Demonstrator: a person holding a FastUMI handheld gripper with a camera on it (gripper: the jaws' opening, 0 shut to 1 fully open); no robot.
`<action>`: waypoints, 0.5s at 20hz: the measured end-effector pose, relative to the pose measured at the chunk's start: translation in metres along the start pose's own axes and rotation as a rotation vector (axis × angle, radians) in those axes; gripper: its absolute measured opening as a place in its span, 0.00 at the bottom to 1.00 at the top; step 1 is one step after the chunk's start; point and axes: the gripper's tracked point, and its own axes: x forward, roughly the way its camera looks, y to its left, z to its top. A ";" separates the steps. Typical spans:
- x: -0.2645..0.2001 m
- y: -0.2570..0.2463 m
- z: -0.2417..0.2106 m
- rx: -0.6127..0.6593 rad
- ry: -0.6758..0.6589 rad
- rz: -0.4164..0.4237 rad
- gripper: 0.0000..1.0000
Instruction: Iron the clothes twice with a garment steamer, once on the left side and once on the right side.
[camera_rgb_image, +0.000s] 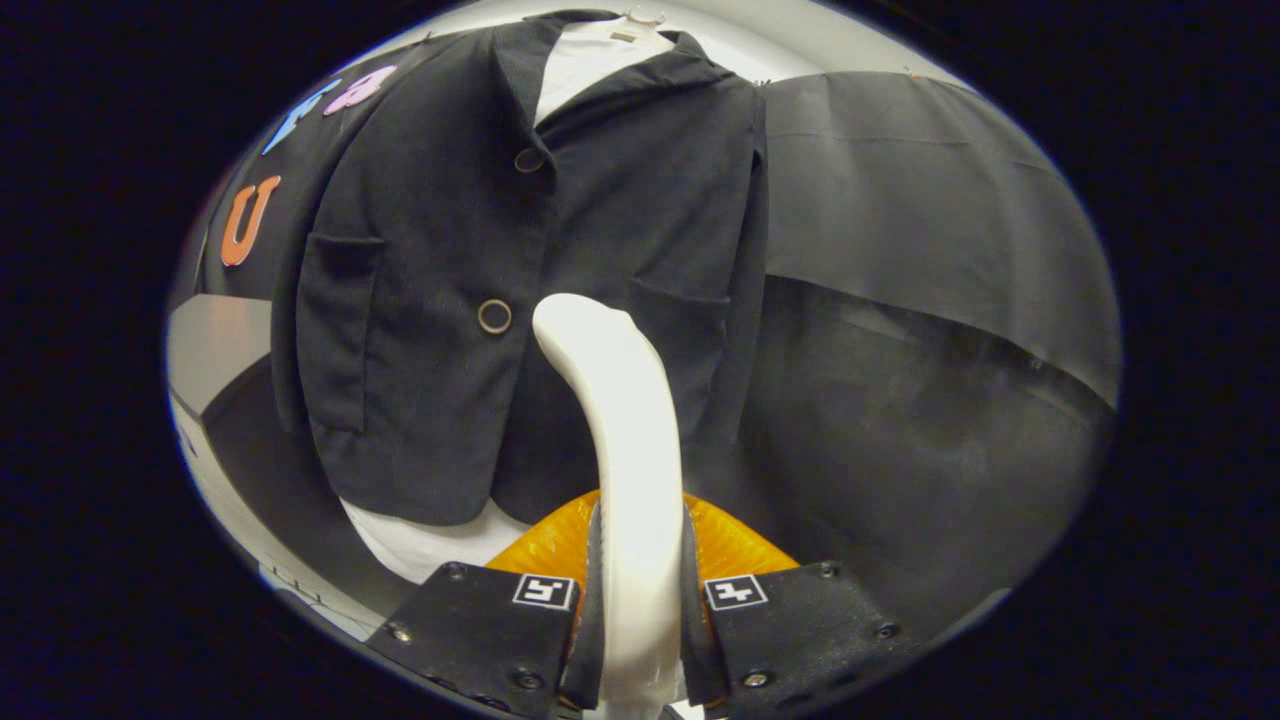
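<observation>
Fingers (640, 600) clamped on steamer (625, 430) before jacket (450, 260)

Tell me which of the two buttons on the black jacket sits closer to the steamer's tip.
The lower, ring-shaped button on the black jacket, just beside the white garment steamer tip held in the gripper; the dark upper button sits near the collar.

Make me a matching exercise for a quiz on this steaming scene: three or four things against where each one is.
Things:
1. white curved steamer handle
2. dark button-front jacket
3. orange translucent steamer part
4. round ringed lower jacket button

Places:
A. hanging beyond the gripper
B. low behind the handle, just ahead of the fingers
C. clamped between the fingers
D. on the jacket front, beside the handle's top

Pairs: 1-C, 2-A, 3-B, 4-D
</observation>
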 end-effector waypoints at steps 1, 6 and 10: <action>0.000 0.000 -0.001 -0.001 0.008 0.000 0.34; 0.001 0.000 -0.006 -0.008 0.051 0.013 0.34; 0.000 0.001 -0.008 -0.006 0.095 0.041 0.34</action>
